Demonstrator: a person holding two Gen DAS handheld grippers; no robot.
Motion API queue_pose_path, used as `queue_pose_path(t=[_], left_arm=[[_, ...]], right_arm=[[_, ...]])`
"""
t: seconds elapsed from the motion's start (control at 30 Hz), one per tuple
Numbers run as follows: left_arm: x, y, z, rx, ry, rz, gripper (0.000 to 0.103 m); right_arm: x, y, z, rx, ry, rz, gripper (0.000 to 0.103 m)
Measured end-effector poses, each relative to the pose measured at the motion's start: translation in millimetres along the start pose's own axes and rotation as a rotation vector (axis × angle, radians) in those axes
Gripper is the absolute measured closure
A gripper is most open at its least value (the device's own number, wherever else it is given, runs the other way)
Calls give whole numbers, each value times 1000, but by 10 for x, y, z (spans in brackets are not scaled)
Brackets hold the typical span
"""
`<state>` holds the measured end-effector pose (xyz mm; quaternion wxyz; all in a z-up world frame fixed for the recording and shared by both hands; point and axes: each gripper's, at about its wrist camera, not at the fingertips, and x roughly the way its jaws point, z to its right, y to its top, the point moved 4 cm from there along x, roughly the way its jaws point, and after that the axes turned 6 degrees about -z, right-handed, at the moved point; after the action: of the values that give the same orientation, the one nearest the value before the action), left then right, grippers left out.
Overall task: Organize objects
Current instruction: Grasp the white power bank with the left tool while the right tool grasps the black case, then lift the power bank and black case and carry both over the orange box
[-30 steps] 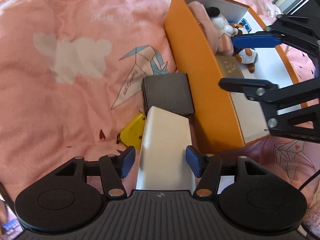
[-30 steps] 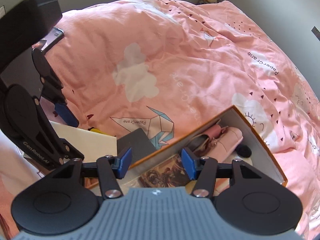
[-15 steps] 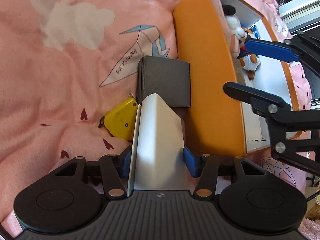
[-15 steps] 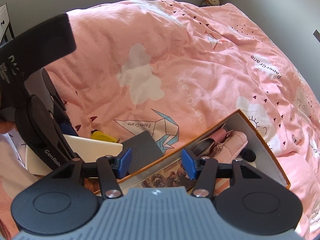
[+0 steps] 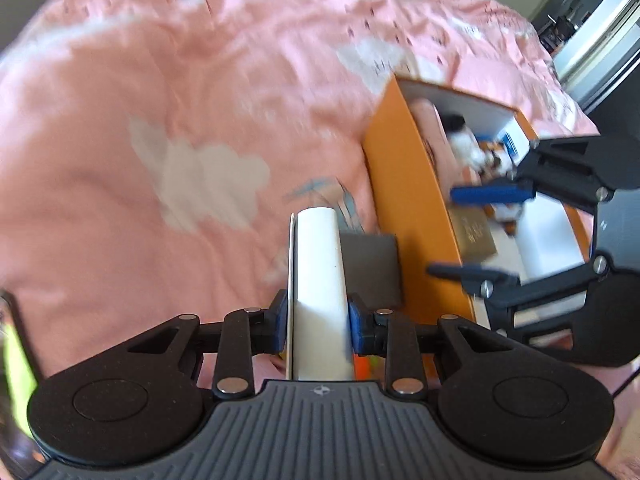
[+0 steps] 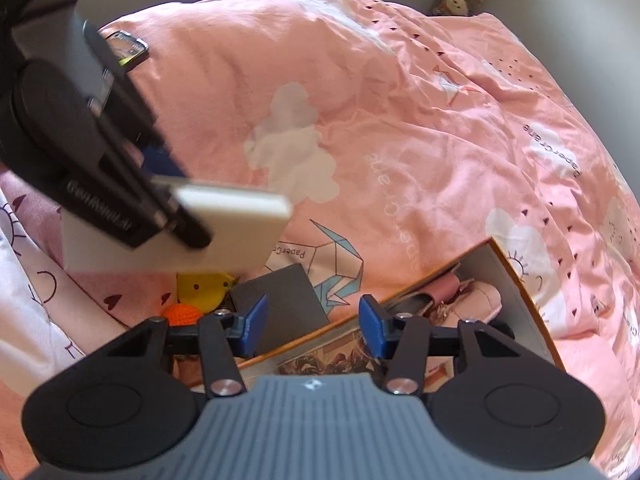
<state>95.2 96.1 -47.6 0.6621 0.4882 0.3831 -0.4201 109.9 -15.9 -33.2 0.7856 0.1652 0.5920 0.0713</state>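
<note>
Closing, my left gripper (image 5: 317,326) has its pads on the two faces of the white box (image 5: 318,280), which hangs clear of the pink quilt (image 5: 160,100), beside the orange bin (image 5: 404,208). It looks light, stiff and smooth, so I'd hold mid-face. My right gripper (image 6: 313,330) is narrowing too, with nothing between its jaws.

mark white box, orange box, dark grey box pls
white box (image 5: 318,280), left wrist view, its narrow upper face.
orange box (image 5: 404,200), left wrist view, its outer side wall.
dark grey box (image 6: 280,300), right wrist view, its top face.
</note>
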Motion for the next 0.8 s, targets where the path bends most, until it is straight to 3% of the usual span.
queue_pose_path(t=[0.17,0.23,0.37,0.5,0.8], left_arm=[[51,122,87,17,175,138,70],[152,129,104,39,197,160,70],[303,24,9,23,167,97,70],[389,-58,-139,-39,146,49,70],[392,-82,-389,-159,41,17,69]], right_arm=[[220,103,-132,-120,15,-57,46],[329,119,-188,-172,14,-85,43],[518,122,-224,-227,37,-152,28],[684,150,-233,-275,58,-232,23],[999,233,-340,-368,104,-408,13]])
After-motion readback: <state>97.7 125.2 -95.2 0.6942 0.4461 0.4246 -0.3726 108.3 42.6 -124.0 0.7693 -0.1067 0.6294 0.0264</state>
